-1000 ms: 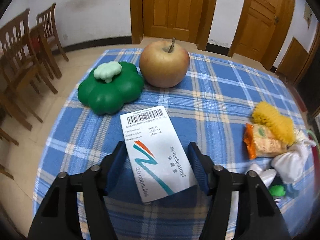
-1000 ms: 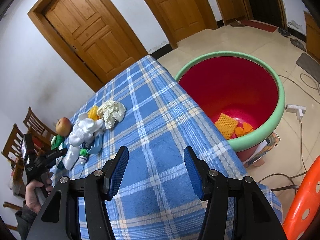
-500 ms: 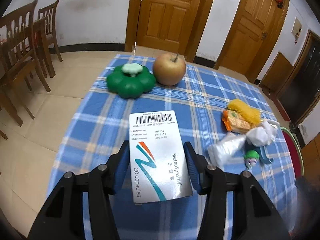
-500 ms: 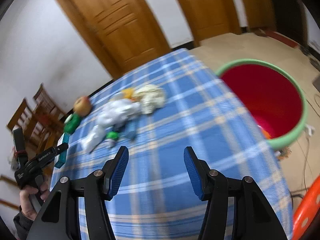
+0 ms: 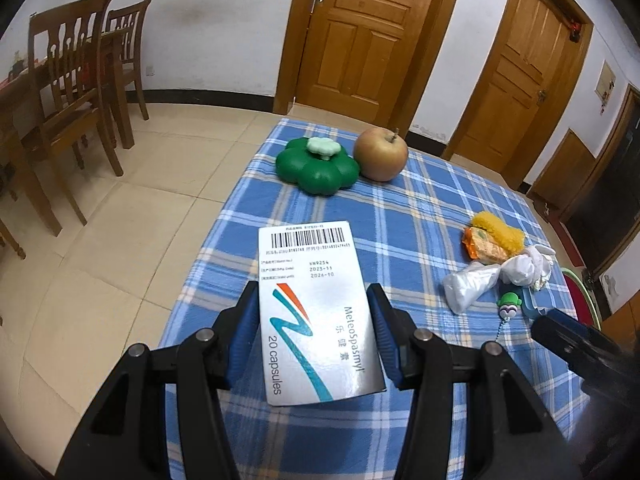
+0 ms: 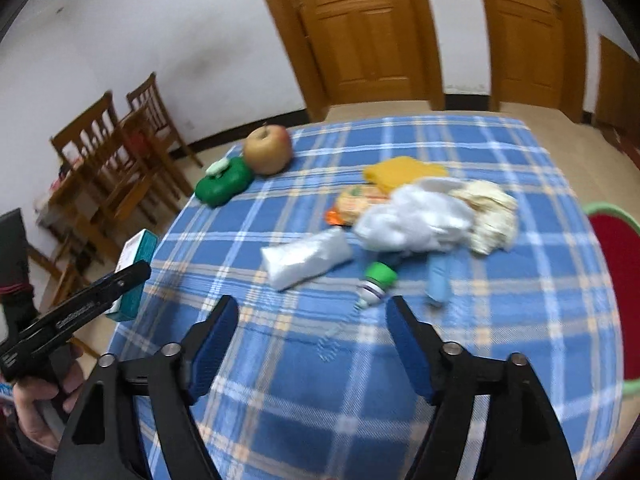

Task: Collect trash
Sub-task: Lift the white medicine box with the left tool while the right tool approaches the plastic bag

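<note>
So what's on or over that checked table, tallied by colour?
Green: 2, pumpkin toy, small bottle
Yellow or orange: 2, sponge, snack packet
White: 3, medicine box, plastic bag, crumpled tissue
Red-brown: 1, apple
Total: 8

Bare blue checked tablecloth [image 6: 320,380] lies open near the right gripper [image 6: 312,340], whose empty jaws are opening. Farther on, the trash pile [image 6: 416,220] blocks the middle; apple [image 6: 267,149] and green toy [image 6: 223,181] crowd the far left corner.
</note>
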A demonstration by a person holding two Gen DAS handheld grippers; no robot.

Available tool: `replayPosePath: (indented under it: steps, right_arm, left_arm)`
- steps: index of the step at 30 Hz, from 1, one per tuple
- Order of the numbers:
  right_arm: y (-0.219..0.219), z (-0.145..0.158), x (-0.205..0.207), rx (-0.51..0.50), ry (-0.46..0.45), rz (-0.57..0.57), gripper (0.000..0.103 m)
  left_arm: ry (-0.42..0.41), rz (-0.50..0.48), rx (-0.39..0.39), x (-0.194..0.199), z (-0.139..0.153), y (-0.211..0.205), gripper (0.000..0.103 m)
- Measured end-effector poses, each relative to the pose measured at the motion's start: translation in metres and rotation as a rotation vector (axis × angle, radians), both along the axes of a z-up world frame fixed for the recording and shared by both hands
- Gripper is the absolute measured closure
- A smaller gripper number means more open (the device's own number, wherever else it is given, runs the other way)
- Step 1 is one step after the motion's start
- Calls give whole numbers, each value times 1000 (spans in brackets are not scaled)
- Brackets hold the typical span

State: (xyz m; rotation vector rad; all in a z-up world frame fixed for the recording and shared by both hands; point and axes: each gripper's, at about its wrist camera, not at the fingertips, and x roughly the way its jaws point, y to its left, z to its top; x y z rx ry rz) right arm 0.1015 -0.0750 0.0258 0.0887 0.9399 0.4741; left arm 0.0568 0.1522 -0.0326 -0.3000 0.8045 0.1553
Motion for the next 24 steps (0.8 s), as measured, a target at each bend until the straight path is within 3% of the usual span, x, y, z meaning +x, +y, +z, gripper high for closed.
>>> replayPosePath:
  steps: [5,14,24]
  right_arm:
    - [28,-17,23,-53,0,80,19]
    - [47,-40,49,-164,-12,114,18]
    - [51,-51,66,-139,-17,96,18]
  left_arm:
    - [7,3,-9,-2,-2,3,49]
    - [10,-4,-16,2,-3,3,49]
    - [11,-11,-59,0,-10,5,49]
